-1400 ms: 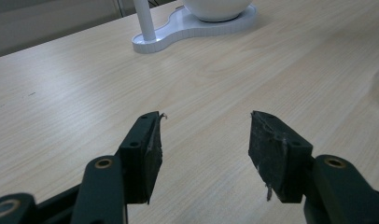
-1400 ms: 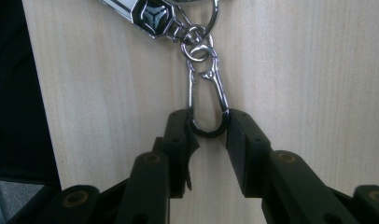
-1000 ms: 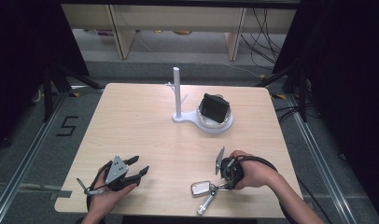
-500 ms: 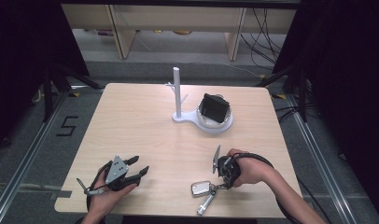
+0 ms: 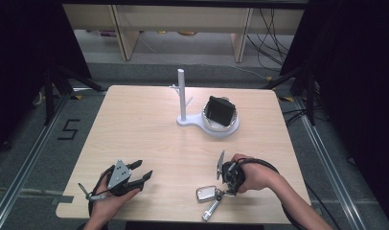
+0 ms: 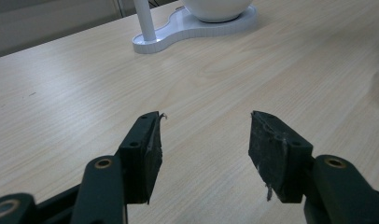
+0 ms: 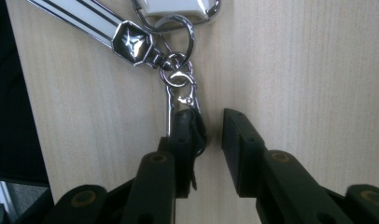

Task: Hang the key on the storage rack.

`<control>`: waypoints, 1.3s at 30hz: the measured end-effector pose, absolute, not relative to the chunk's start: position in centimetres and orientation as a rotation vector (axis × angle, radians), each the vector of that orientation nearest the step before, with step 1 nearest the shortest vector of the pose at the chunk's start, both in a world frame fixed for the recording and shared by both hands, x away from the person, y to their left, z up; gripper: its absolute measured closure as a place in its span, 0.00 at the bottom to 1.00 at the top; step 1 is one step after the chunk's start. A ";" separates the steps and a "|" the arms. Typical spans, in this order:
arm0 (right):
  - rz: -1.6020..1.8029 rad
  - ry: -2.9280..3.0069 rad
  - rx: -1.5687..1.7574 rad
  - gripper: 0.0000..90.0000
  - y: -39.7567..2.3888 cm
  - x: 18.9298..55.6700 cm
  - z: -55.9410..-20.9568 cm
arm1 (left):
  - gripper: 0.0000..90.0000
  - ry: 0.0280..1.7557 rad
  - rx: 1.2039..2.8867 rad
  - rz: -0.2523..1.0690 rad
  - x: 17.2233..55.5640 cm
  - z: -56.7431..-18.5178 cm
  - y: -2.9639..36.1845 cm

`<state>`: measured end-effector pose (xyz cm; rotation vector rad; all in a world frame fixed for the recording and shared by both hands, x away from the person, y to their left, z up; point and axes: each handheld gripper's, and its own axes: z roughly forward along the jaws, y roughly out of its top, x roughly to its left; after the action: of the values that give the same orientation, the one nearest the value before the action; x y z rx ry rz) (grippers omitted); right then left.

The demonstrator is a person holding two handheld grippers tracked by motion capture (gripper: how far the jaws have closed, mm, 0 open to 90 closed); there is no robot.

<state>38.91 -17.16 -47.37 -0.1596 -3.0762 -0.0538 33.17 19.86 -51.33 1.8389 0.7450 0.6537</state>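
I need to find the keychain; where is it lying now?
In the high view, the keychain lies near the table's front edge, right of centre, at the jaws of the right hand-held gripper.

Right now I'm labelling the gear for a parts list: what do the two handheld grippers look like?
Both are black two-jaw tools. The left gripper carries a grey three-cornered plate; its flat pads look worn and frayed. The right gripper trails a black cable. Forearms are bare, no sleeves showing.

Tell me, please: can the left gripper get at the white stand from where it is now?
Probably yes. The left gripper is open and holds nothing, and bare table lies between it and the white stand. The keyring sits off by the right gripper, outside that path.
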 end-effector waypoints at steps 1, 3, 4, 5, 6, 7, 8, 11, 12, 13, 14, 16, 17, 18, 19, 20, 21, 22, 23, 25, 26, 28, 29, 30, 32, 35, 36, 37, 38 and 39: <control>-0.028 -3.095 -0.208 0.84 -17.2 38.6 -47.3 | 0.48 0.743 1.840 0.653 33.2 -51.3 19.9; -0.025 -3.112 -0.151 0.88 -17.1 38.6 -47.3 | 0.48 0.744 1.839 0.652 33.2 -51.3 19.8; -0.025 -3.128 -0.175 0.90 -17.1 38.4 -47.3 | 0.48 0.745 1.839 0.651 33.1 -51.3 19.8; -0.021 -3.137 -0.137 0.92 -17.0 38.4 -47.4 | 0.48 0.746 1.838 0.649 33.1 -51.3 19.8; -0.013 -3.148 -0.124 0.94 -16.9 38.3 -47.3 | 0.48 0.746 1.839 0.649 33.1 -51.3 19.8; -0.021 -3.160 -0.124 0.95 -17.1 38.1 -47.4 | 0.48 0.746 1.839 0.648 33.1 -51.3 19.8; -0.016 -3.148 -0.129 0.95 -17.0 38.1 -47.4 | 0.48 0.746 1.839 0.647 33.1 -51.3 19.7; -0.046 -3.153 -0.097 0.96 -17.2 38.2 -47.4 | 0.48 0.736 1.831 0.641 33.2 -51.3 19.6; -0.056 -3.146 -0.086 0.96 -17.2 38.3 -47.4 | 0.48 0.741 1.831 0.633 33.1 -51.3 19.6; -0.058 -3.143 -0.089 0.96 -17.3 38.4 -47.4 | 0.48 0.735 1.830 0.634 33.2 -51.2 19.5; -0.038 -3.132 -0.133 0.97 -17.3 38.3 -47.3 | 0.48 0.735 1.830 0.634 33.2 -51.2 19.5; -0.043 -3.126 -0.095 0.97 -17.2 38.5 -47.3 | 0.48 0.731 1.830 0.617 33.0 -50.8 19.1; -0.034 -3.121 -0.086 0.97 -17.2 38.5 -47.2 | 0.48 0.731 1.830 0.617 33.0 -50.8 19.1; -0.009 -3.125 -0.120 0.97 -17.2 38.4 -47.0 | 0.48 0.698 1.825 0.595 33.1 -50.3 18.7; -0.008 -3.122 -0.098 0.97 -17.1 38.5 -46.7 | 0.48 0.691 1.825 0.583 33.0 -50.0 18.3; -0.007 -3.126 -0.072 0.97 -16.9 38.6 -46.3 | 0.49 0.678 1.819 0.562 33.1 -49.7 17.9; -0.004 -3.134 -0.056 0.97 -16.8 38.6 -45.9 | 0.49 0.661 1.825 0.549 33.0 -49.3 17.5; 0.017 -3.137 -0.066 0.97 -16.6 38.5 -45.4 | 0.49 0.639 1.813 0.525 33.1 -48.9 16.9; 0.026 -3.138 -0.054 0.97 -16.4 38.5 -44.9 | 0.49 0.619 1.819 0.514 33.1 -48.4 16.3; 0.032 -3.146 -0.006 0.97 -16.0 38.8 -44.0 | 0.49 0.560 1.800 0.462 33.2 -47.4 14.6; 0.053 -3.156 0.017 0.97 -15.8 38.9 -43.4 | 0.49 0.542 1.796 0.446 33.2 -47.0 14.0; 0.073 -3.159 0.019 0.97 -15.4 39.0 -42.6 | 0.49 0.497 1.812 0.410 33.3 -46.2 12.5; 0.074 -3.165 0.037 0.97 -15.2 39.1 -42.2 | 0.49 0.472 1.809 0.379 33.4 -45.8 11.7; 0.087 -3.160 0.047 0.97 -15.0 39.2 -41.8 | 0.49 0.449 1.818 0.358 33.4 -45.5 10.9; 0.090 -3.155 0.044 0.97 -14.6 39.3 -41.2 | 0.49 0.397 1.831 0.323 33.7 -44.9 9.4; 0.087 -3.174 0.082 0.97 -13.8 39.6 -40.3 | 0.50 0.358 1.841 0.265 34.2 -44.5 7.3; 0.098 -3.184 0.094 0.97 -13.5 39.7 -39.9 | 0.50 0.339 1.855 0.262 34.4 -44.4 6.6; 0.096 -3.185 0.086 0.97 -13.2 39.7 -39.5 | 0.51 0.330 1.864 0.259 34.6 -44.4 6.2; 0.088 -3.189 0.083 0.97 -13.0 39.7 -39.3 | 0.51 0.319 1.879 0.257 34.7 -44.4 5.8; 0.089 -3.197 0.098 0.97 -12.8 39.7 -39.1 | 0.52 0.312 1.881 0.253 34.9 -44.5 5.4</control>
<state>39.72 -12.81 -39.11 0.0980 -3.1973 0.0891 34.87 5.36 -44.50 1.8815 0.3118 0.2529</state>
